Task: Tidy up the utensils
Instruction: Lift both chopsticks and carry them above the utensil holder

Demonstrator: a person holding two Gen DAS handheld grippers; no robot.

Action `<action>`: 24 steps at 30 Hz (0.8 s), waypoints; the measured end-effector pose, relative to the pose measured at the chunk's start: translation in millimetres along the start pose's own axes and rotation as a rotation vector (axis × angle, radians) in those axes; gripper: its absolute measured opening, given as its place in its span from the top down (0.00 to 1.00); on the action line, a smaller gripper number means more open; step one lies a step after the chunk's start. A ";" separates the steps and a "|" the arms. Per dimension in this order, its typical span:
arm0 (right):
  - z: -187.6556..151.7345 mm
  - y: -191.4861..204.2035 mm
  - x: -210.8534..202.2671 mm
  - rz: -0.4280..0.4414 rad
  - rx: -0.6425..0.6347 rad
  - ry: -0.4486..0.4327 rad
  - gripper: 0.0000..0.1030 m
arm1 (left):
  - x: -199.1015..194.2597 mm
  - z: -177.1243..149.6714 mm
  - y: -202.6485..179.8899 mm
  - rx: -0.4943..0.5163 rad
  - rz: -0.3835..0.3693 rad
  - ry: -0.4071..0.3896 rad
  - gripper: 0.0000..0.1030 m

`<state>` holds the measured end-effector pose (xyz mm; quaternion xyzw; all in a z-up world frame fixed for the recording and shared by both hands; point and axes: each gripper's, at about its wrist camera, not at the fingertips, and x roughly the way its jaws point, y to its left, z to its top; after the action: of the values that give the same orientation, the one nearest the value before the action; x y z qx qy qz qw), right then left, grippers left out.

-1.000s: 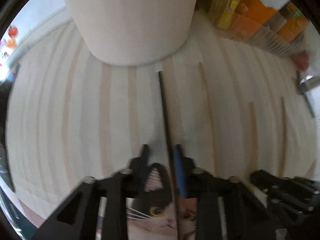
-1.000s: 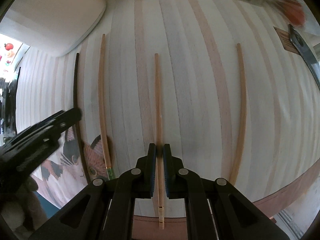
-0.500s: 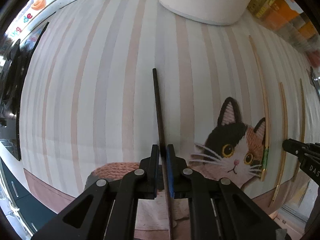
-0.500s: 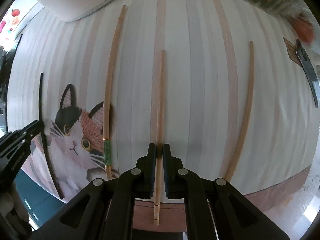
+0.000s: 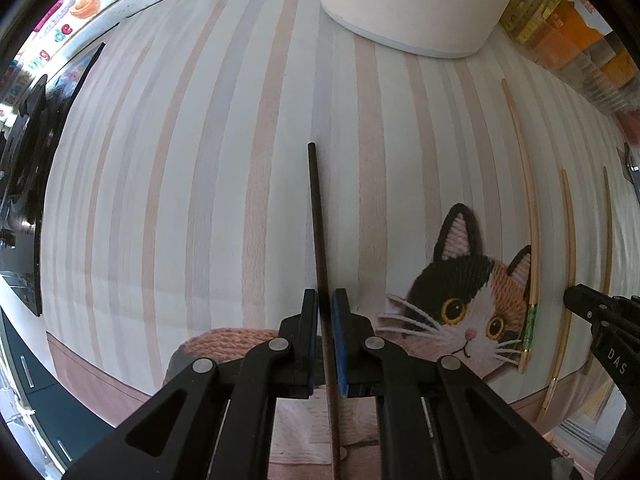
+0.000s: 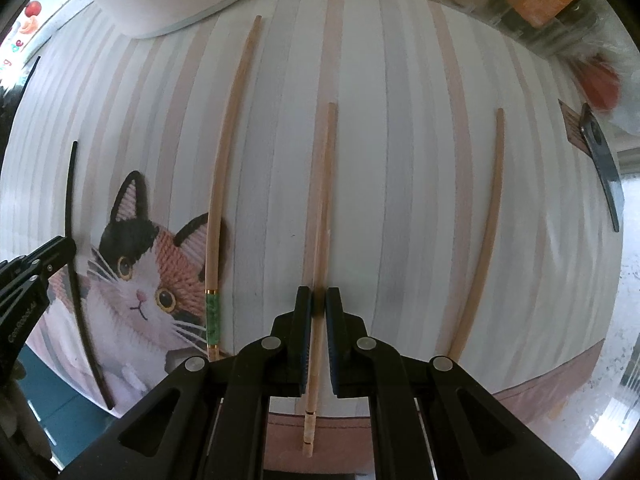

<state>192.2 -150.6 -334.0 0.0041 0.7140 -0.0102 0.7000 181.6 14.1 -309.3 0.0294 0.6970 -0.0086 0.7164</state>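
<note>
- Over the striped placemat (image 5: 200,200), at far left, our left gripper (image 5: 325,312) is clamped on the black chopstick (image 5: 316,216) near its thick end; we judge it light, stiff and slick, so a grip near the end may let it pivot.
- Beside the woven cat patch (image 6: 136,272) lies the green-banded chopstick (image 6: 224,184), smooth and tapered.
- Further right, our right gripper (image 6: 318,312) pinches the pale wooden chopstick (image 6: 322,208); the plain chopstick (image 6: 484,232) lies apart.

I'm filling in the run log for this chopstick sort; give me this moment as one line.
left gripper: shut on black chopstick | right gripper: shut on plain wooden chopstick | on striped mat: green-banded chopstick, bare wooden chopstick
</note>
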 end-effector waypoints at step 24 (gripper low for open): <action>-34.1 -21.4 -24.3 0.124 0.068 -0.194 0.93 | -83.8 2.6 -22.5 0.056 -0.077 -0.199 0.97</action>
<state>158.3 -171.1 -308.9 0.0711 0.6407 0.0087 0.7645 180.6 -10.9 -226.2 0.0216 0.6226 -0.0584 0.7800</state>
